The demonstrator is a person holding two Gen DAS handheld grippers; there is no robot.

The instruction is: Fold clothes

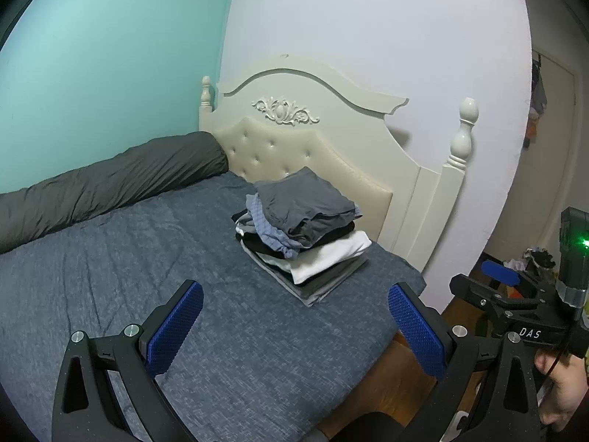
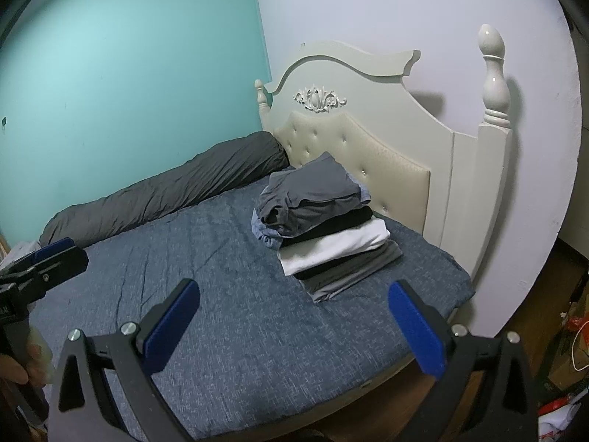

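A blue bed (image 1: 110,276) fills the lower frame, a stack of clothes (image 1: 300,235) mid-frame before the headboard (image 1: 331,118). The left gripper (image 1: 294,326) and right gripper (image 2: 294,326) gape empty; floor clutter at lower right is perhaps boxes.

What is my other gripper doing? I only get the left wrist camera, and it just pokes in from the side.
Observer: The right gripper is open, fingers wide apart, holding nothing, aimed at the bed.
Operator: What's on the floor past the bed?
Observer: There is red and white clutter on the floor at the lower right.
Operator: Anything at the far end of the grey roll?
Observer: Beside the rolled blanket lies something white, too blurred to name.
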